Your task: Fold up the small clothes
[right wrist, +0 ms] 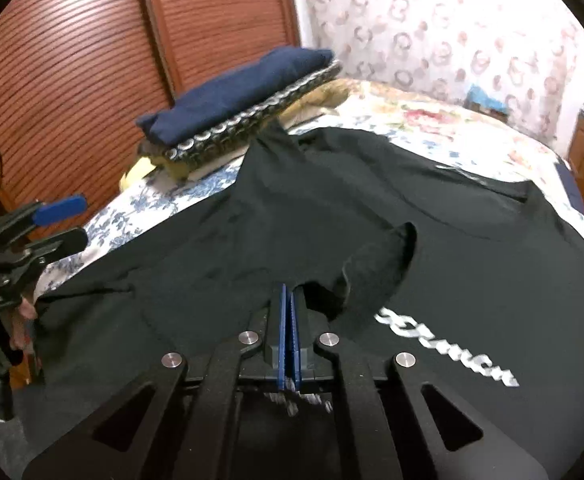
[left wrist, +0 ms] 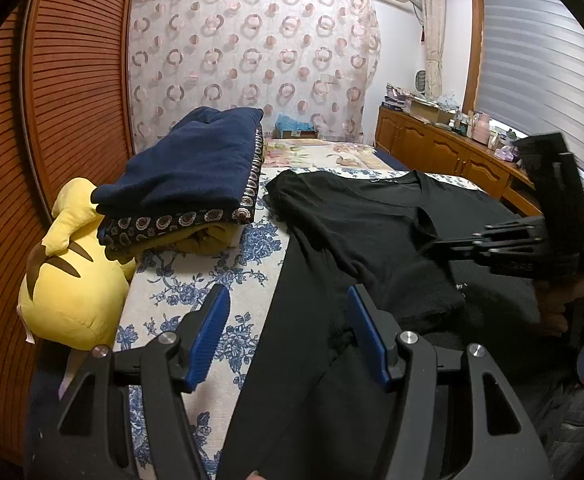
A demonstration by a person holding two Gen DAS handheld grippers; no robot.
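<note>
I'm working two handheld grippers over a bed w/ a blue-floral cover. A black T-shirt lies spread across the bed, collar toward the far end, white lettering on the chest visible in the right wrist view. One part of the shirt, prob. a sleeve, is already turned over onto the body, its edge curled. My right gripper is low over the shirt w/ its blue pads pressed together; dark cloth bunches right at the tips, so I judge it's pinching shirt fabric, though the pinch itself is hard to see. My left gripper hangs over the shirt's left edge, jaws spread wide, nothing between the blue pads. Left of the shirt, just beside it, sits a stack of folded clothes, navy on top, w/ a yellow plush toy next to it at the bed's edge. My read: I'm early in the fold, mid side-fold, sleeve in, body not yet folded. Next move calls for carrying the pinched fabric across w/o dragging the whole shirt, and prob. bringing the left gripper down to grab the left hem or edge so both sides move evenly; thin cloth may slip or wrinkle.
</note>
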